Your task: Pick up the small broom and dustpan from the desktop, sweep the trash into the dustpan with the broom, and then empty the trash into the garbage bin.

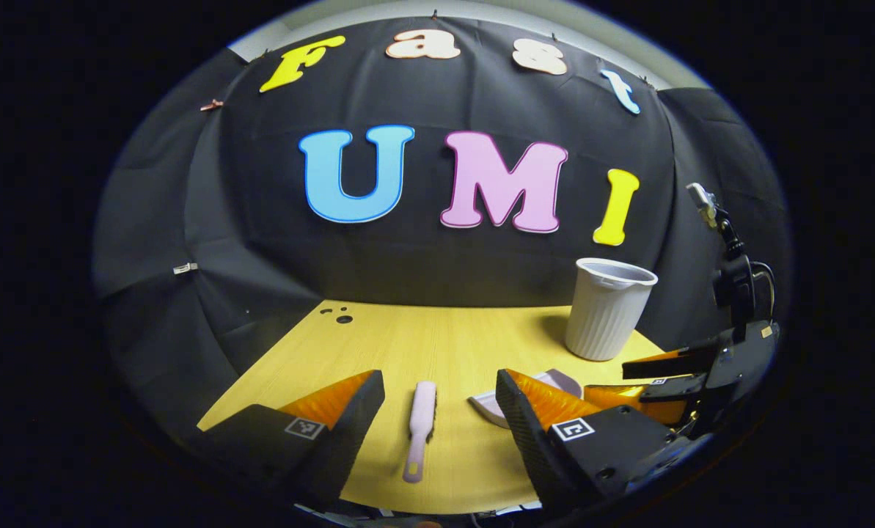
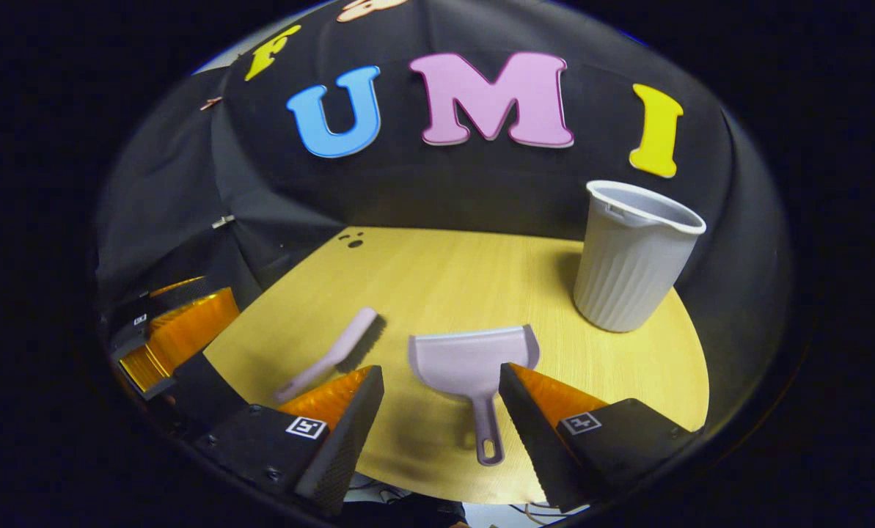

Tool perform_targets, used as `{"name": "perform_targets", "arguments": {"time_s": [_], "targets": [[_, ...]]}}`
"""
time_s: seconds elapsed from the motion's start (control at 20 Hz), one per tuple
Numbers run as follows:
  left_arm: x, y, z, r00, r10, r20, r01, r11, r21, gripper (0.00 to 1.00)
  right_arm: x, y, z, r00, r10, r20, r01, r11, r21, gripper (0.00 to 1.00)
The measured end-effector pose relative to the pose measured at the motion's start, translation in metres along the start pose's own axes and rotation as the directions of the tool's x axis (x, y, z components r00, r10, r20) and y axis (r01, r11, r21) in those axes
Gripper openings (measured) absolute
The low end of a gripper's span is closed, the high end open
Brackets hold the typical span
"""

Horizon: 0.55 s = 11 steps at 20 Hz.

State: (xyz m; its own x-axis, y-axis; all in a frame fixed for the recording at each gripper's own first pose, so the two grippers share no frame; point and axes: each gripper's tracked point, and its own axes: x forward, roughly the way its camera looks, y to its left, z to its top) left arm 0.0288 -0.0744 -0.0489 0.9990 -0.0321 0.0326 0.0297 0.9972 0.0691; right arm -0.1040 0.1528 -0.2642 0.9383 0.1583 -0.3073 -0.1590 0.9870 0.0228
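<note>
A small pale pink broom point(image 1: 420, 429) lies on the wooden desktop point(image 1: 437, 337), lengthwise between the spread fingers of my left gripper point(image 1: 438, 389), which is open and not touching it. The matching dustpan point(image 2: 472, 357) lies flat with its handle pointing toward me, between the fingers of my right gripper point(image 2: 441, 378), also open and holding nothing. In the right gripper view the broom point(image 2: 333, 353) rests left of the dustpan. A few small dark specks point(image 2: 353, 242) sit at the far left corner of the desktop. The dustpan point(image 1: 487, 405) is partly hidden behind my left gripper's right finger.
A grey ribbed garbage bin point(image 2: 631, 257) stands upright at the far right of the desktop; it is also the bin point(image 1: 607, 308) in the left gripper view. The right gripper point(image 1: 675, 381) shows at that view's right edge, the left gripper point(image 2: 173, 330) at the other view's left edge.
</note>
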Motion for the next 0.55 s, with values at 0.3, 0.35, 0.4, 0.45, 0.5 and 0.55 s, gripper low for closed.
{"name": "perform_targets", "arguments": {"time_s": [0.3, 0.35, 0.4, 0.45, 0.5, 0.55], "targets": [[-0.067, -0.013, -0.022, 1.0, -0.007, -0.023, 0.006, 1.0, -0.027, 0.96, -0.041, 0.028, -0.034, 0.999, 0.047, -0.009, -0.047, 0.999, -0.018, 0.99], [-0.075, -0.01, -0.029, 0.999, 0.001, -0.036, -0.002, 1.0, -0.029, 0.96, -0.042, 0.032, -0.038, 0.998, 0.053, -0.021, -0.054, 0.999, -0.01, 0.99], [-0.082, -0.007, -0.033, 0.999, 0.01, -0.046, -0.011, 0.999, -0.033, 0.96, -0.045, 0.036, -0.044, 0.997, 0.064, -0.031, -0.064, 0.998, 0.001, 1.0], [-0.087, -0.005, -0.037, 0.998, 0.015, -0.055, -0.017, 0.999, -0.044, 0.96, -0.051, 0.038, -0.051, 0.997, 0.067, -0.041, -0.067, 0.998, 0.005, 0.99], [-0.091, -0.003, -0.039, 0.998, 0.021, -0.063, -0.024, 0.998, -0.055, 0.96, -0.054, 0.037, -0.054, 0.997, 0.065, -0.048, -0.065, 0.998, 0.005, 0.99], [-0.094, -0.001, -0.043, 0.997, 0.027, -0.072, -0.032, 0.997, -0.066, 0.96, -0.058, 0.037, -0.057, 0.996, 0.065, -0.054, -0.065, 0.998, 0.006, 0.99]]}}
